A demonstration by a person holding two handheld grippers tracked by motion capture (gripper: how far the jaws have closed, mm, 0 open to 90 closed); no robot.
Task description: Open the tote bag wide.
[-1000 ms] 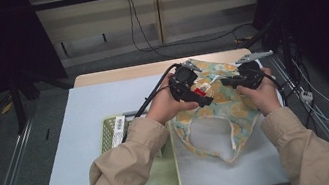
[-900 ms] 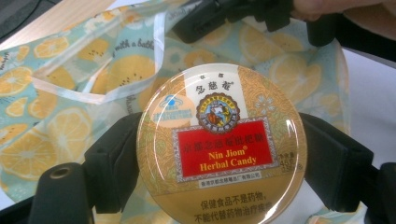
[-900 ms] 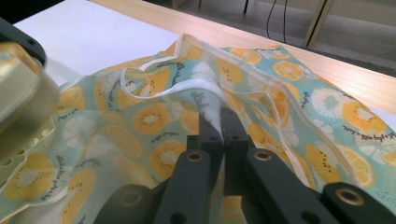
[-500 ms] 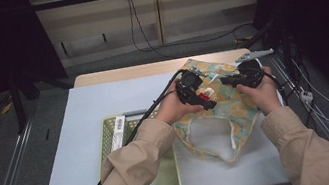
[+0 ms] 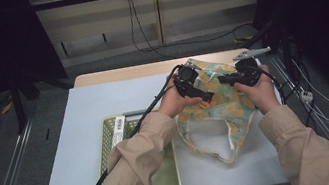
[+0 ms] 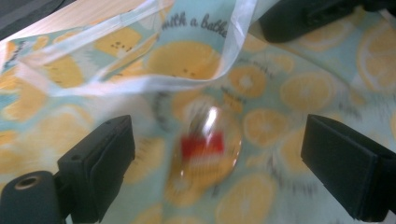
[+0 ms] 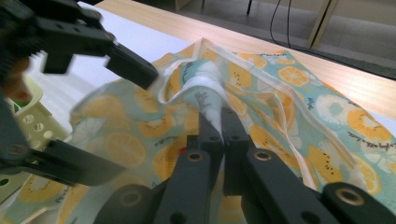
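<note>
1. I see the fruit-print bag (image 5: 218,109) lying on the white tabletop (image 5: 104,107) toward its right edge, its mouth at the far edge and its handle loops trailing toward the near edge.
2. My right gripper (image 7: 219,122) is clenched on a white-trimmed fold of the bag's rim, jaws pressed together with the cloth pinched between them and lifted into a small peak.
3. My left gripper (image 6: 217,154) hangs released, jaws spread wide over the printed cloth, touching nothing that I can make out.
4. Between those spread jaws I see a blurred round thing with a red patch (image 6: 208,147); I cannot tell what it is.
5. A green slotted basket (image 5: 114,136) sits at the near edge of the tabletop, left of the bag, partly under my left sleeve (image 5: 139,162).
</note>
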